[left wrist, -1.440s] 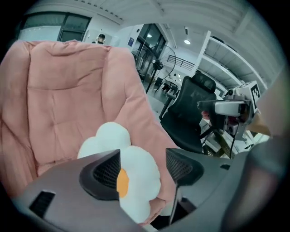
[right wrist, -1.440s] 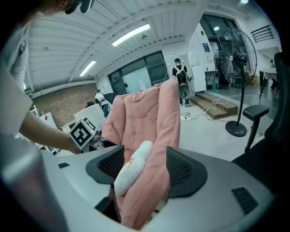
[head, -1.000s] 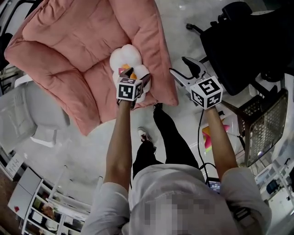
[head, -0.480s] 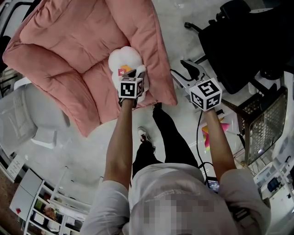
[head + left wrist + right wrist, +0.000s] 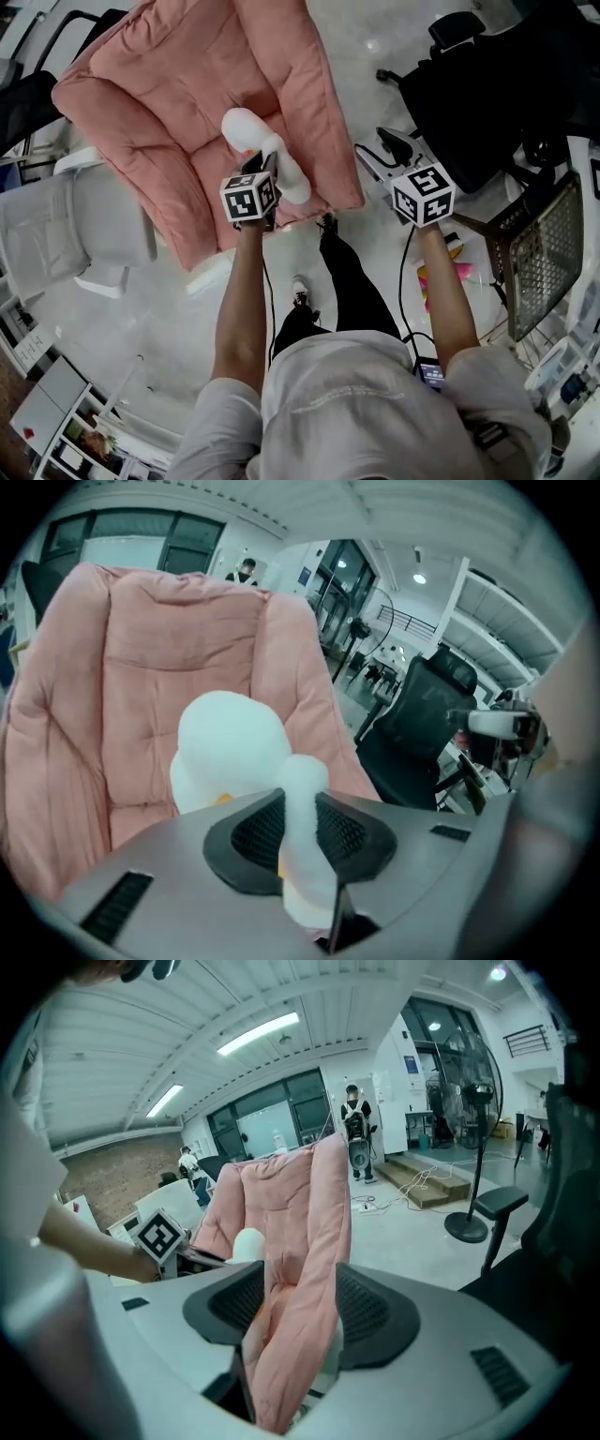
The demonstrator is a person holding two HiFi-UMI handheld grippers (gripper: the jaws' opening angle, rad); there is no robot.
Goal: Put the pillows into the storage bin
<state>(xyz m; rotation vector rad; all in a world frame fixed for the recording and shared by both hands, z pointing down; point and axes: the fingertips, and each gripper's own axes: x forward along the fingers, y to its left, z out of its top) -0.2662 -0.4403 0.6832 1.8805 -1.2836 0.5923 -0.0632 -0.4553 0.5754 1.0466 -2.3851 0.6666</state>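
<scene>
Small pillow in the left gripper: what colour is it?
The pillow is white, with a small orange-yellow patch; clearest in the left gripper view.

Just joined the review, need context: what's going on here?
A person is working with two handheld tools. The left tool is clamped on a lobe of the white plush pillow; its jaws have just been closing onto it, and it holds the pillow up in front of the pink cushion. The right tool has the cushion's edge pinched between its jaws, which have also just been closing. Neither pillow is in a bin yet.
</scene>
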